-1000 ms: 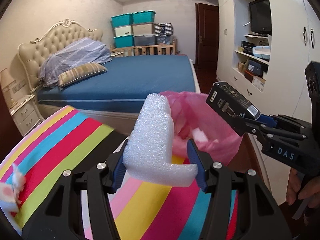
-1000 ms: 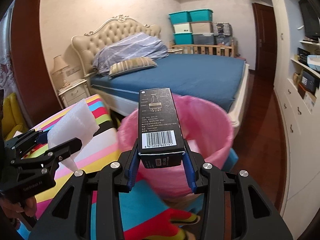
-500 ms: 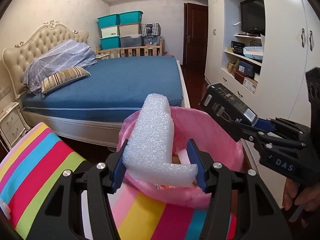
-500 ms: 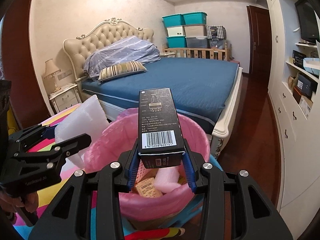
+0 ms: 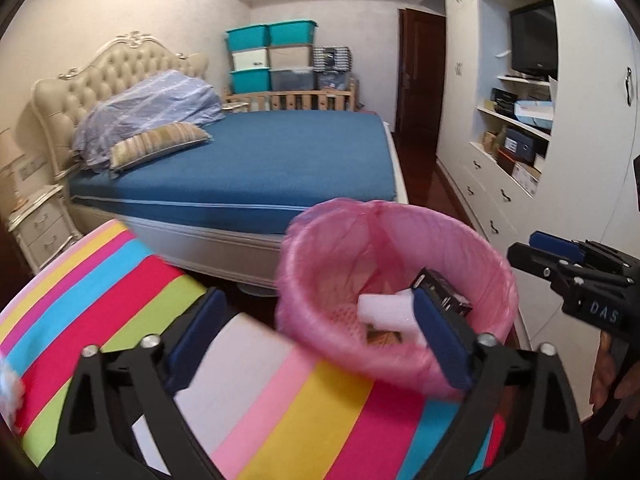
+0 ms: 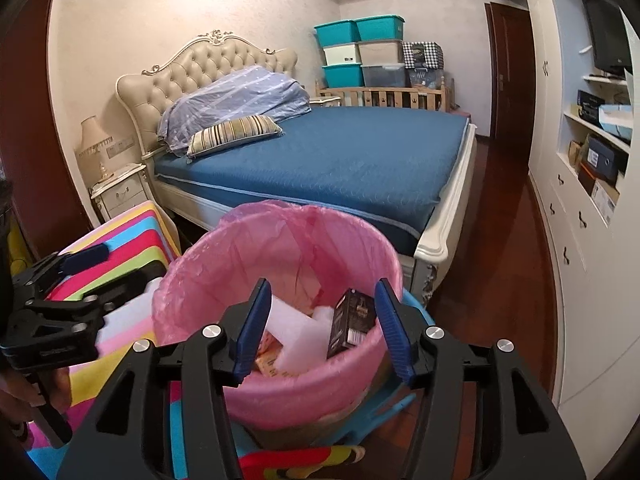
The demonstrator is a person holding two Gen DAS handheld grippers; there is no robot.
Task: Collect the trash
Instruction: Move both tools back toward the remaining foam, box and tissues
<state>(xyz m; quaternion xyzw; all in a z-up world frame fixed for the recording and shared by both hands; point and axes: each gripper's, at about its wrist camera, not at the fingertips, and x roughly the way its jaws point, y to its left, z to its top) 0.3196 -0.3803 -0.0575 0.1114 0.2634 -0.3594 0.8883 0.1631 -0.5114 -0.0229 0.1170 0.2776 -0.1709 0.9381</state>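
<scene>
A bin lined with a pink bag (image 5: 400,356) (image 6: 192,280) stands by the striped table. Inside it lie a white foam piece (image 5: 384,310) (image 6: 296,332) and a black box with a barcode (image 5: 444,294) (image 6: 350,322), among other scraps. My left gripper (image 5: 320,340) is open and empty, over the table edge just left of the bin. My right gripper (image 6: 322,324) is open and empty, right above the bin's mouth. Each gripper shows in the other's view, the right one (image 5: 540,254) beside the bin and the left one (image 6: 88,268) over the table.
A rainbow-striped cloth (image 5: 100,280) (image 6: 124,236) covers the table. A bed with blue cover (image 5: 260,160) (image 6: 340,152) stands behind the bin. White cabinets with shelves (image 5: 520,140) (image 6: 592,160) line the right wall. A nightstand (image 6: 120,192) stands left of the bed.
Both grippers opened. The foam piece dropped from the left gripper and the black box from the right gripper; both now lie inside the pink bin.
</scene>
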